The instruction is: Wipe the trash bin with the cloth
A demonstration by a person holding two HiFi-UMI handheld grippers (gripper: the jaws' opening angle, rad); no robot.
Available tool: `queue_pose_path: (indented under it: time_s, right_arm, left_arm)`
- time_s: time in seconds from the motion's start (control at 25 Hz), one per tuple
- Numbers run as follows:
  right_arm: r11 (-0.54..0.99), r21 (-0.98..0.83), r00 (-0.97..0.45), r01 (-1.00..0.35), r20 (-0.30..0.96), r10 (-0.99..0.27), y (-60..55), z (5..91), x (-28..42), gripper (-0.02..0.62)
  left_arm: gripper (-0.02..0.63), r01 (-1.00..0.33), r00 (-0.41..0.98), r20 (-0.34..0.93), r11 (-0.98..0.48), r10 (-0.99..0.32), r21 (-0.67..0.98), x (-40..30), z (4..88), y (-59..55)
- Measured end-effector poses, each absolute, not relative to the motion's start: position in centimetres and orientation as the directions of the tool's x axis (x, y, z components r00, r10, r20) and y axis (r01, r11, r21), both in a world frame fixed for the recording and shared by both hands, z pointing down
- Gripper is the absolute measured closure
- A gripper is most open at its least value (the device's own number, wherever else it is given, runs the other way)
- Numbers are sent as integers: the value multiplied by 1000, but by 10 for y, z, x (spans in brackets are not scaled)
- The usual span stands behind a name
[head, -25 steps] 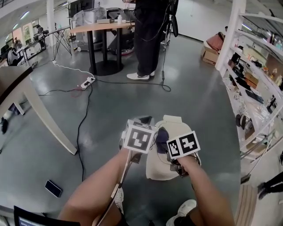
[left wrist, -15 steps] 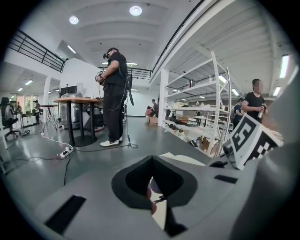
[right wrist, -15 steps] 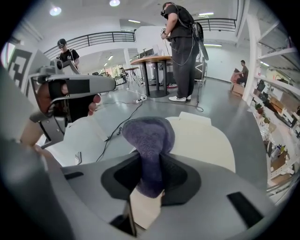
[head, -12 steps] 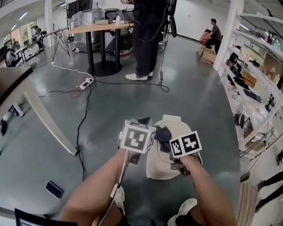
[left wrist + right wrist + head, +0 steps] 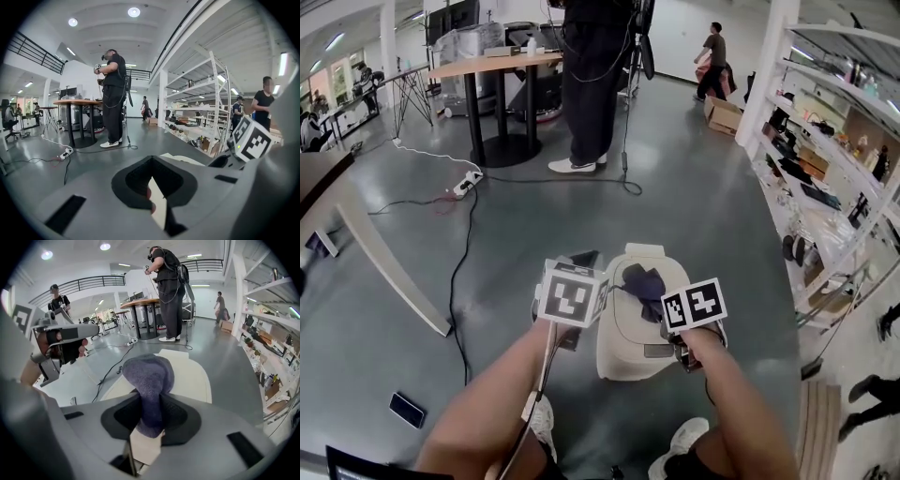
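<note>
A cream trash bin (image 5: 623,342) stands on the grey floor right below me, its lid shut. A dark purple cloth (image 5: 643,281) lies bunched on the lid's far half. My right gripper (image 5: 661,305) is shut on the cloth (image 5: 149,376), which sticks up between its jaws over the bin's lid (image 5: 194,378). The left gripper (image 5: 579,261) hovers beside the bin's left edge, touching nothing. In its own view the left gripper (image 5: 152,180) has its jaws together with nothing between them, and a sliver of the bin (image 5: 180,159) shows beyond.
A person in black (image 5: 586,84) stands by a round table (image 5: 492,61) further off. A black cable (image 5: 461,272) and a power strip (image 5: 467,183) lie on the floor at left, a phone (image 5: 405,410) nearer. Shelving (image 5: 830,187) lines the right side. A slanted table leg (image 5: 384,267) stands left.
The cloth shows more fully on the lid than before. The left gripper has drawn slightly left, off the bin. A person far back has walked into view.
</note>
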State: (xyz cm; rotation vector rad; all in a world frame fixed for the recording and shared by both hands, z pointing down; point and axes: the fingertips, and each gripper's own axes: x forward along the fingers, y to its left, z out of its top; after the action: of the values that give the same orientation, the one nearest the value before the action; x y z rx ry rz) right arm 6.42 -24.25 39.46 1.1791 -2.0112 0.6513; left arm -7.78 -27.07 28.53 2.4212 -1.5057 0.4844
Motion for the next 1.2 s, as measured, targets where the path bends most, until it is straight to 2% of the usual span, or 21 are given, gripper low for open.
queue_pose_path:
  time_s: [1.0,1.2]
  right_arm:
    - [322,-44,-228,-946,796,-561,-244,402,159,492]
    - [313,-38,-226,-949,773,-593,-242,398,159,492]
  left_arm:
    - [607,-887,424,423,-462,-801,15,-63,291,-266]
    - [607,-883,429,425,-469,-797,14,-61,293,-265]
